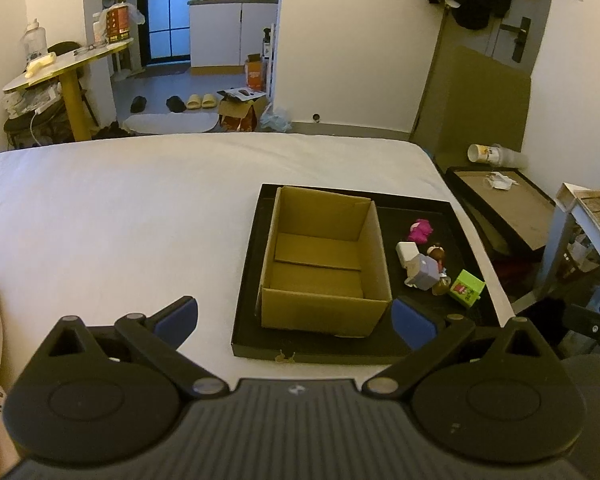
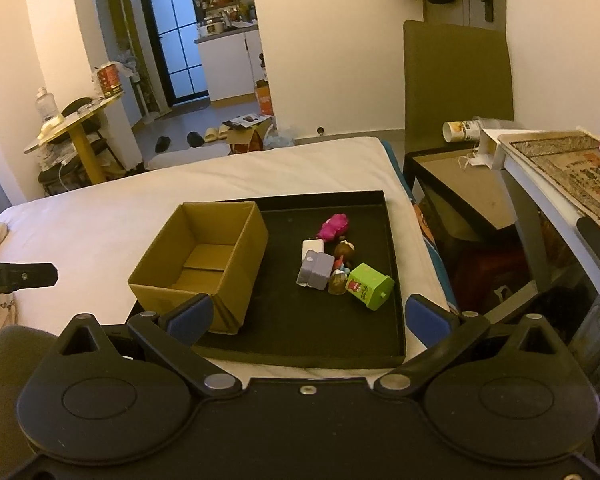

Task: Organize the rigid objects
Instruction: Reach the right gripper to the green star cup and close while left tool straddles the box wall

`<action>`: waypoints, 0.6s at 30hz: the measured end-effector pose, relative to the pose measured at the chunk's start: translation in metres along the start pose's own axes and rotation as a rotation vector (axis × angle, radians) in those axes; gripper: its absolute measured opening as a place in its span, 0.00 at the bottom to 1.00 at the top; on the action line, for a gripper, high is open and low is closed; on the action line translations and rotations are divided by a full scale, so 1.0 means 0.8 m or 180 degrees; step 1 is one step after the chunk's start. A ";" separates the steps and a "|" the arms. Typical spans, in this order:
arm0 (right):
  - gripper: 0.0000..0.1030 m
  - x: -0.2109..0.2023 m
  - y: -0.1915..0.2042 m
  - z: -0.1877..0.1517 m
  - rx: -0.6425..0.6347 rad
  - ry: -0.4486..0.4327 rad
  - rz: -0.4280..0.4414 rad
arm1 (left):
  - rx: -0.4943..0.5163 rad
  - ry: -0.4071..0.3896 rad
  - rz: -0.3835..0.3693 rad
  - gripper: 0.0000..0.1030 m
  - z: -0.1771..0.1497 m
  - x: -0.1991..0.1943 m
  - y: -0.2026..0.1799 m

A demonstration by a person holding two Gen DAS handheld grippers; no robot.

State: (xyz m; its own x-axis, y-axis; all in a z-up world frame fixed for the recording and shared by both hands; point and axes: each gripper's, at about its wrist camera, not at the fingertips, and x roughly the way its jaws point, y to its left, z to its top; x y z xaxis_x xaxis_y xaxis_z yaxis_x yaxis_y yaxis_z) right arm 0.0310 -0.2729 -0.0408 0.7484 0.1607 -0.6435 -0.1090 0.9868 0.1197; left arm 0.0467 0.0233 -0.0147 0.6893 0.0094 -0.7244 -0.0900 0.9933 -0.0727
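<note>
A bed with a white sheet (image 1: 140, 208) fills the middle of a small room, and a kitchen shows through the doorway behind it. A flat black tray (image 2: 392, 280) lies on the sheet. An open cardboard box (image 2: 204, 264) stands in the left part of the tray, with nothing inside. Beside it, a little pile of toys sits on the tray floor: a pink toy (image 2: 333, 226), a small white block (image 2: 313, 249), a pale purple block (image 2: 318, 269), a brown figure (image 2: 345, 251) and a green cube (image 2: 369, 285). The cube has a red picture on it; its tiny writing is too small to read. The left gripper (image 1: 296, 316) hangs above the near edge of the tray, its blue fingers (image 1: 178, 316) spread wide and holding nothing. The right gripper (image 2: 310, 318) hangs over the tray's near side, spread wide too, with nothing between its fingers (image 2: 426, 320).
</note>
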 end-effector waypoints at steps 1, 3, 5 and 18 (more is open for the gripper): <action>1.00 0.004 -0.002 0.001 0.0013 0.0008 0.0001 | -0.0008 0.0014 0.0018 0.99 0.001 0.003 0.001; 1.00 0.009 -0.006 0.002 0.0037 0.0017 -0.0014 | -0.0032 0.0043 0.0049 0.99 0.005 0.010 0.003; 0.99 0.014 -0.010 0.004 0.0078 0.0006 -0.0042 | -0.0044 0.0067 0.0057 0.99 0.008 0.015 0.005; 0.95 0.047 -0.027 0.018 0.0130 0.0114 -0.0220 | -0.0202 0.0243 0.0133 0.98 0.030 0.060 0.024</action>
State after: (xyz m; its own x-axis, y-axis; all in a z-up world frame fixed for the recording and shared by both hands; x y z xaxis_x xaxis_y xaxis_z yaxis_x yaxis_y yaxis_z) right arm 0.0713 -0.2882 -0.0566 0.7292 0.0936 -0.6779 -0.0306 0.9941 0.1043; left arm 0.0951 0.0456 -0.0347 0.6273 0.0393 -0.7778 -0.1645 0.9829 -0.0830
